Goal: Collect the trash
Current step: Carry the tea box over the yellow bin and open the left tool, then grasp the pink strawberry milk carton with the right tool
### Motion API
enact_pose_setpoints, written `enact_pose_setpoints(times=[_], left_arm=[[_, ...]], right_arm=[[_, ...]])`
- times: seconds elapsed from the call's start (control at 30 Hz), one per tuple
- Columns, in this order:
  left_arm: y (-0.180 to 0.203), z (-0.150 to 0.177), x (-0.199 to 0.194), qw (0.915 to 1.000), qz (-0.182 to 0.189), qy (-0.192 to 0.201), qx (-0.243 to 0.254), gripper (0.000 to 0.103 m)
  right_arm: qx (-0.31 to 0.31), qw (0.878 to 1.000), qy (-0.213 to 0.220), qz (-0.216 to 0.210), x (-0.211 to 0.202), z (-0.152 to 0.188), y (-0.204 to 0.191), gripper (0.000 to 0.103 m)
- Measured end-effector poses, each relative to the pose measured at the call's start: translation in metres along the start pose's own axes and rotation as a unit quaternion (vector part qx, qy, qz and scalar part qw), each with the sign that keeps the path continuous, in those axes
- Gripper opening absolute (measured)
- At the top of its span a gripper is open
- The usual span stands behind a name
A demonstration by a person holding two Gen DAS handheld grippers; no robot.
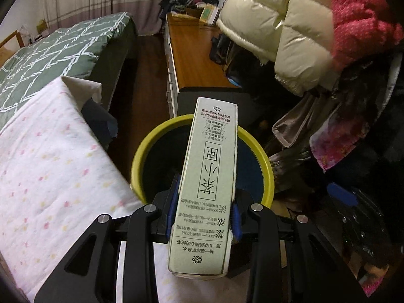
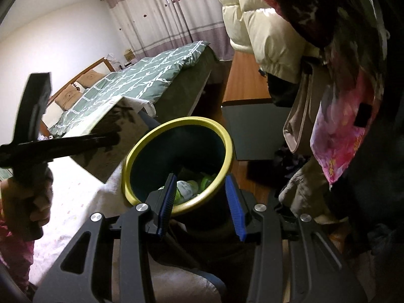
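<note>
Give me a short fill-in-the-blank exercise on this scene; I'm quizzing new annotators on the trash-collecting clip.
1. The left gripper is shut on a long pale ____ printed with text.
2. The bin has a ____ rim.
3. The right gripper holds ____ between its blue pads.
4. The bed wears a ____ patterned cover.

Missing words: box; yellow; nothing; green

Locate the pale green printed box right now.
Left wrist view, centre: the box is clamped in the left hand-held gripper, above the yellow-rimmed bin.
</note>
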State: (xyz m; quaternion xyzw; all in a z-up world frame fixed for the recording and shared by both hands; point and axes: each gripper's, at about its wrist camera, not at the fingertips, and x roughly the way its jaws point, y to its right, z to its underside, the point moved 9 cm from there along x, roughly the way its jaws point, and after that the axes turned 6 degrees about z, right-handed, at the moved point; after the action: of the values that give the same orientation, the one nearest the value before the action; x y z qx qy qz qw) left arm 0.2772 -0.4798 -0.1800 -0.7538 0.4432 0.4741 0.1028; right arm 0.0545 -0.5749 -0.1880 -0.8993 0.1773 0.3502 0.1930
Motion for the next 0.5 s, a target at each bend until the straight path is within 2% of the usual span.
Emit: enact_pose_setpoints(times=[0.23, 0.3, 0.33, 0.4, 0.5], left_arm=[[0.005, 0.003, 0.033, 0.9996, -0.003, -0.029, -0.001, 0.036], [0.007, 0.004, 0.034, 0.9997, -0.006, -0.025, 0.001, 0.050], [0.007, 0.005, 0.032, 0.9997, -0.008, -0.022, 0.003, 0.053], [0.008, 0.005, 0.024, 0.9998, -0.013, -0.011, 0.007, 0.069], [0.005, 0.008, 0.002, 0.9999, -0.014, 0.005, 0.006, 0.071]], right_arm=[[0.005, 1.000, -0.005, -0.004, 0.002, 0.001, 0.002, 0.040], [0.007, 1.000, -0.004, -0.003, 0.002, 0.001, 0.003, 0.044], [0.008, 1.000, -0.004, -0.002, 0.003, -0.001, 0.004, 0.045], [0.009, 1.000, -0.004, -0.001, 0.003, -0.001, 0.004, 0.045], [0.005, 1.000, -0.005, -0.003, 0.003, 0.000, -0.001, 0.045]])
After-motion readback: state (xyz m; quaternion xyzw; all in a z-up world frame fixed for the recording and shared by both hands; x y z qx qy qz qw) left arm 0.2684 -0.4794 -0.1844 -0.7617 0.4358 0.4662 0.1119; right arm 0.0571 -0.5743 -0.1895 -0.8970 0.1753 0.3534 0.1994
